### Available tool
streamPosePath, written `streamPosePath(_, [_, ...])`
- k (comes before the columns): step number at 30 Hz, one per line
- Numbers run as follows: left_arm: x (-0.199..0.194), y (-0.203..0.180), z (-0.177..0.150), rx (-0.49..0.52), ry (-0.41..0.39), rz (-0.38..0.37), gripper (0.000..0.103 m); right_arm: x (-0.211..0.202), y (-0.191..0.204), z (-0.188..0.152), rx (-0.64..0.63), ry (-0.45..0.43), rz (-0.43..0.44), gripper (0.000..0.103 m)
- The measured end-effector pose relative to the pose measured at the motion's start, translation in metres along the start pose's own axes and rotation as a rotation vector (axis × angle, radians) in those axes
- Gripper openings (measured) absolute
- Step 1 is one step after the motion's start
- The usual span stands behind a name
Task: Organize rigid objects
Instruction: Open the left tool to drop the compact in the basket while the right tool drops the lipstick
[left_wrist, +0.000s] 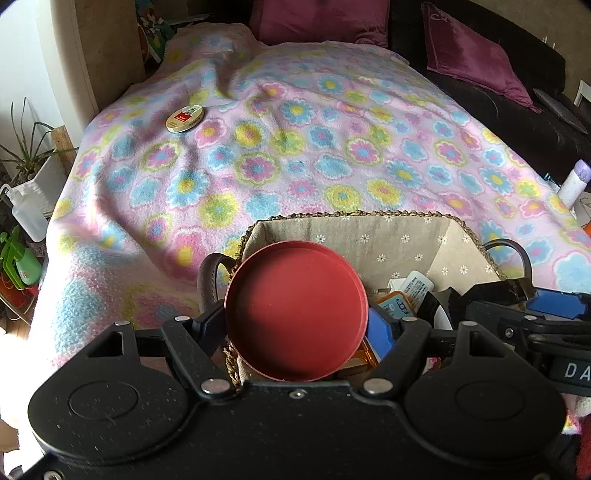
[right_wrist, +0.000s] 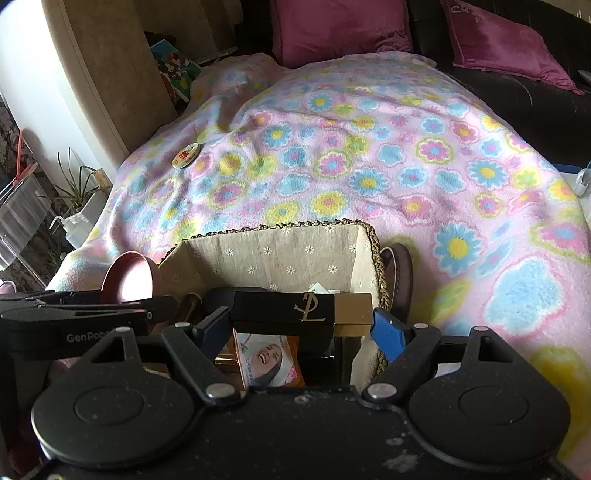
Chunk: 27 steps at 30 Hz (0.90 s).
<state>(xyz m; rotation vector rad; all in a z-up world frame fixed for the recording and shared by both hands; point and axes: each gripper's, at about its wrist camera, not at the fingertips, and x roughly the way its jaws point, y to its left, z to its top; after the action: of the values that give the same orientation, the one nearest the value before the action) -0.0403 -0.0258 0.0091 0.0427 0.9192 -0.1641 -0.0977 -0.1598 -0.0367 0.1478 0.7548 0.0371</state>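
Note:
My left gripper (left_wrist: 297, 325) is shut on a round red tin (left_wrist: 295, 310), held over the left end of a fabric-lined woven basket (left_wrist: 388, 230). My right gripper (right_wrist: 301, 325) is shut on a long black and gold box (right_wrist: 301, 308), gripped end to end above the same basket (right_wrist: 288, 254). Inside the basket lie a white tube (left_wrist: 415, 286), a blue-labelled packet (left_wrist: 397, 301) and a packet with a printed picture (right_wrist: 267, 360). The red tin (right_wrist: 129, 278) and the left gripper also show at the left of the right wrist view. A small round tin (left_wrist: 184, 118) lies far off on the blanket.
The basket sits on a pink flowered blanket (left_wrist: 332, 155) that covers a wide surface. Dark sofa with magenta cushions (left_wrist: 476, 59) runs along the back and right. A white bottle with a purple cap (left_wrist: 574, 182) stands at the right edge. Plants and a squeeze bottle (left_wrist: 26, 218) are at the left.

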Motion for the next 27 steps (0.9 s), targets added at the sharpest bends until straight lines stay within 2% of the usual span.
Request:
streamPosePath(6, [-0.0003,-0.0044,-0.0004,0.024,-0.001,-0.001,0.072,-0.0004,-0.0013,0.0008,0.005,-0.002,0.002,0.080])
streamPosePath(9, [-0.0010,-0.0043,-0.0003,0.022,-0.004,-0.006,0.078,-0.0006,-0.0011,0.0001,0.006,-0.003,0.000,0.080])
streamPosePath(27, [0.0014,-0.0029,-0.0003,0.008,0.002,-0.004,0.079,-0.0012,-0.0014,-0.0004,0.013,-0.006,-0.002,0.080])
